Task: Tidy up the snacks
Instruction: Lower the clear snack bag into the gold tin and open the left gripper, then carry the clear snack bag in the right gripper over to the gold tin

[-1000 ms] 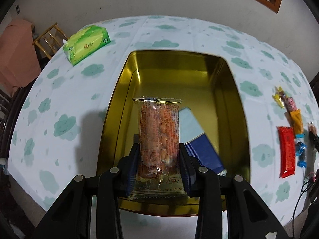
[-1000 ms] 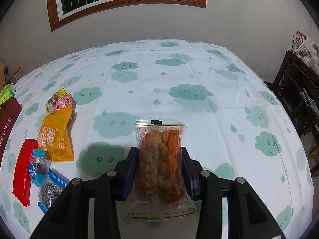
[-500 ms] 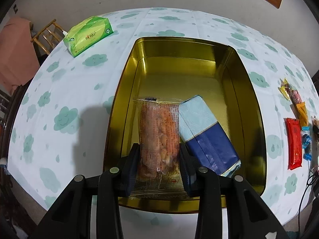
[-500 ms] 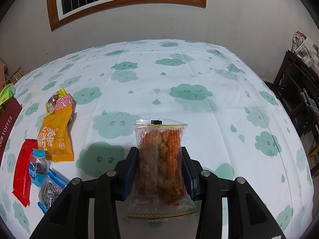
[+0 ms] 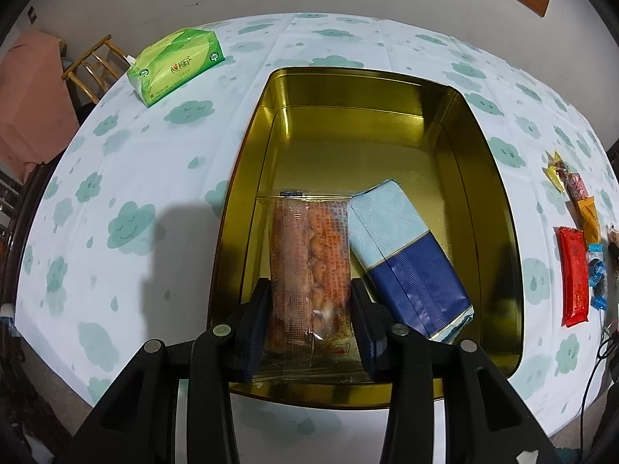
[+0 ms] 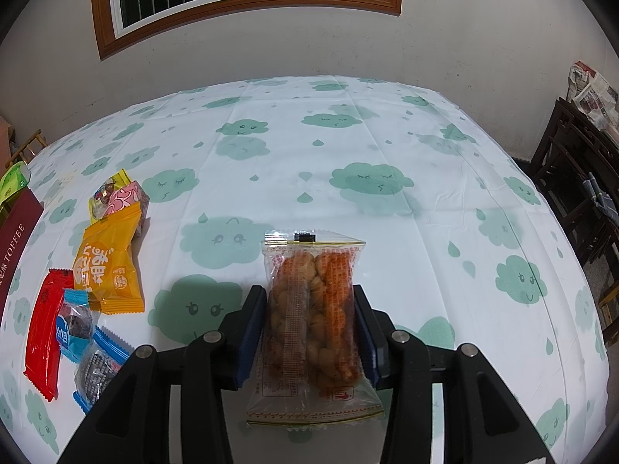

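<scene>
A clear packet of fried twists (image 5: 309,255) sits inside the gold tin (image 5: 499,201), next to a light-and-dark blue packet (image 5: 406,266). My left gripper (image 5: 309,309) has its pads against the twist packet's sides, and its jaws are opening. The packet's lower end hangs over the tin's near rim. My right gripper (image 6: 311,317) is shut on a second twist packet (image 6: 313,301), held above the cloud-print tablecloth (image 6: 387,147).
Loose snacks lie left of the right gripper: an orange packet (image 6: 108,263), a red one (image 6: 44,328), blue-wrapped candies (image 6: 73,324) and a pink one (image 6: 123,201). A maroon toffee lid (image 6: 15,239) lies at the far left. A green tissue pack (image 5: 176,63) is beyond the tin.
The left gripper has settled its twist packet lower in the tin beside the blue packet, and its jaws stand slightly wider. The right gripper and its packet have not moved.
</scene>
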Action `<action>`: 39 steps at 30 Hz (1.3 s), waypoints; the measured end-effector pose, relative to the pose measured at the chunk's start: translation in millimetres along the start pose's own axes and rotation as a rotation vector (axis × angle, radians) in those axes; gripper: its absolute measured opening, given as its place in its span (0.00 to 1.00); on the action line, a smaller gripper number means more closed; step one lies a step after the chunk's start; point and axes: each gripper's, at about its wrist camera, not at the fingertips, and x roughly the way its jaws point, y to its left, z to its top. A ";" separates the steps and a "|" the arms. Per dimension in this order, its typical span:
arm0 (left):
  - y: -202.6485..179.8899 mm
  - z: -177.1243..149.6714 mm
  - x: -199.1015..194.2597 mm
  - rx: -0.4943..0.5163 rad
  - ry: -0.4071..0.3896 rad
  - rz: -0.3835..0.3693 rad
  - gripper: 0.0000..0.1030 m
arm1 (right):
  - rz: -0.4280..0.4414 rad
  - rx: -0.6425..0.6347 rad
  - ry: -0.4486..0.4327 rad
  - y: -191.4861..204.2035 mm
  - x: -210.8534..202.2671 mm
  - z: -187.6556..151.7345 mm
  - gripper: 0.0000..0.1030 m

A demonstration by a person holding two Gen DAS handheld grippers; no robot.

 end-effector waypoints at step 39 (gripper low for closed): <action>-27.8 -15.6 -36.6 0.023 -0.092 -0.012 0.63 | -0.001 -0.016 0.130 -6.8 7.9 16.3 0.43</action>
